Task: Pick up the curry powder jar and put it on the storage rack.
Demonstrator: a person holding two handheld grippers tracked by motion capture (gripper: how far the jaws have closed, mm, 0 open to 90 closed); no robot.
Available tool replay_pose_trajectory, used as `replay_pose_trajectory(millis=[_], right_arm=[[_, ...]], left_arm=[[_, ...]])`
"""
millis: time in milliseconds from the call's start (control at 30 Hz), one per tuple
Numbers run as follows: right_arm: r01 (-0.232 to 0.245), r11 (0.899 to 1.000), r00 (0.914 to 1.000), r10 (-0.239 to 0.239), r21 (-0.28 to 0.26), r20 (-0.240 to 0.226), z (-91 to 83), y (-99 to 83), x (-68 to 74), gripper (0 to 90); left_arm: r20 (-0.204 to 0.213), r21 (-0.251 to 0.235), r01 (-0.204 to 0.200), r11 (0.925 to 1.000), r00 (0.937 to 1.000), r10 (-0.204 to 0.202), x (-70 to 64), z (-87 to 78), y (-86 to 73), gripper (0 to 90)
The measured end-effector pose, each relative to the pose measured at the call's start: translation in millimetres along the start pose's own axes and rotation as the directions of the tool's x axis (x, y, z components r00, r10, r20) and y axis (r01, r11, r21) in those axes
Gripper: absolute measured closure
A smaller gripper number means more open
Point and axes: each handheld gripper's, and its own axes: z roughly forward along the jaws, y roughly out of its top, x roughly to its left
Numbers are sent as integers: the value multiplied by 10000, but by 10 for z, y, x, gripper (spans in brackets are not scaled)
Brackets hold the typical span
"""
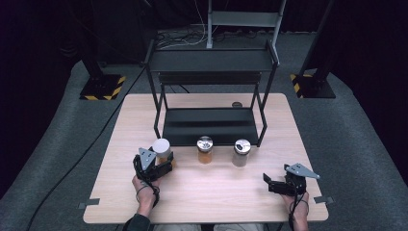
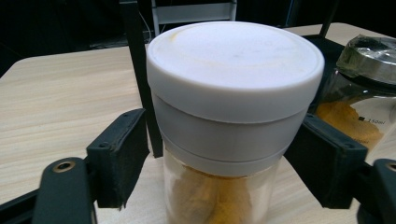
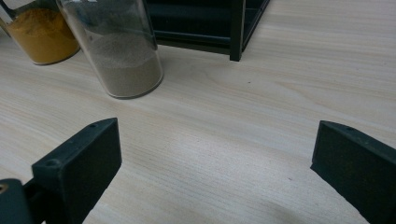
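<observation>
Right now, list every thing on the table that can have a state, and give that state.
White-lid jar: upright, lid on, between the left jaws, a gap on each side.
Middle jar: upright, capped, holds orange powder.
Right jar: upright, capped, holds grey-brown powder.
Rack: standing, both shelves bare.
Left gripper: open around the white-lid jar.
Right gripper: open, holds nothing.

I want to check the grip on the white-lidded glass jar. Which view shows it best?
The left gripper view: the white-lidded glass jar stands large between the left gripper jaws, a gap visible at the left pad. The high view shows it small, partly behind that gripper.
</observation>
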Motion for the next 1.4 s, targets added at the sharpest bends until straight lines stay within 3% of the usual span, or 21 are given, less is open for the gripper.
replay_pose_trajectory(millis=[333,733,1400], right_arm=[[-17,10000,10000,17,-14,-8,-1,-2,-2,11],[-47,10000,10000,47,-65,-36,-7,-12,-11,12],[-37,10000,10000,36,-62,-76,-7,-11,-16,12]], left_arm=[[134,-89,-78,9999,9999,79,5,27,-23,339],[310,-124,-93,9999,9995,97,45,22,-29,347],[239,-37,-308,9995,9992,308,12,12,1,350]])
